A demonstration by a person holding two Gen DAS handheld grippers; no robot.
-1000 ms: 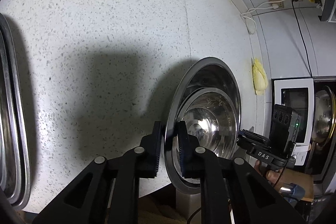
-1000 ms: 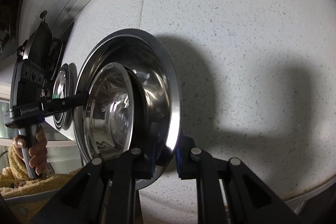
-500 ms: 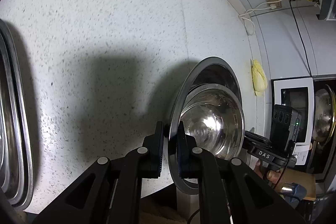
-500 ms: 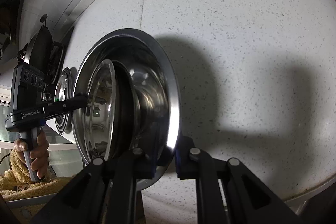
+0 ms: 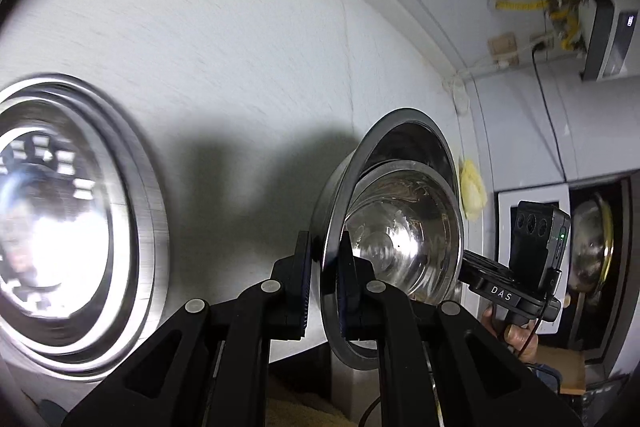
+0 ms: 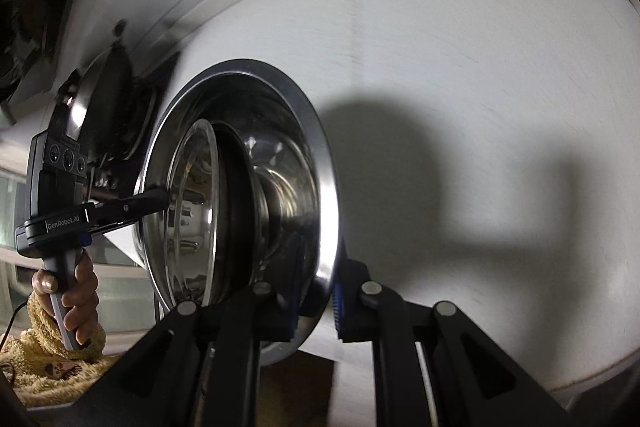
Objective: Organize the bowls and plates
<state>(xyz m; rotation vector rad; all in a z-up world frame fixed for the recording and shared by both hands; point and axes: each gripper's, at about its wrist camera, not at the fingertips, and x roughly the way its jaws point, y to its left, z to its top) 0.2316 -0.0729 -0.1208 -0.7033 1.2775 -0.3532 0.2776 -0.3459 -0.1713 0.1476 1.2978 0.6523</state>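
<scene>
In the left wrist view, the left claw (image 5: 323, 287) is clamped on the rim of the large bowl (image 5: 340, 187), a smaller bowl (image 5: 404, 231) nested inside; stacked plates (image 5: 132, 211) lie to its left on the worktop (image 5: 248, 39).

In the right wrist view, the right claw (image 6: 318, 301) is clamped on the opposite rim. The smaller bowl could slide out if the large bowl is tilted.

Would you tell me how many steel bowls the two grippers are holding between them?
2: the large bowl, clamped at opposite rims, and a smaller bowl nested inside it; another could hide underneath.
</scene>
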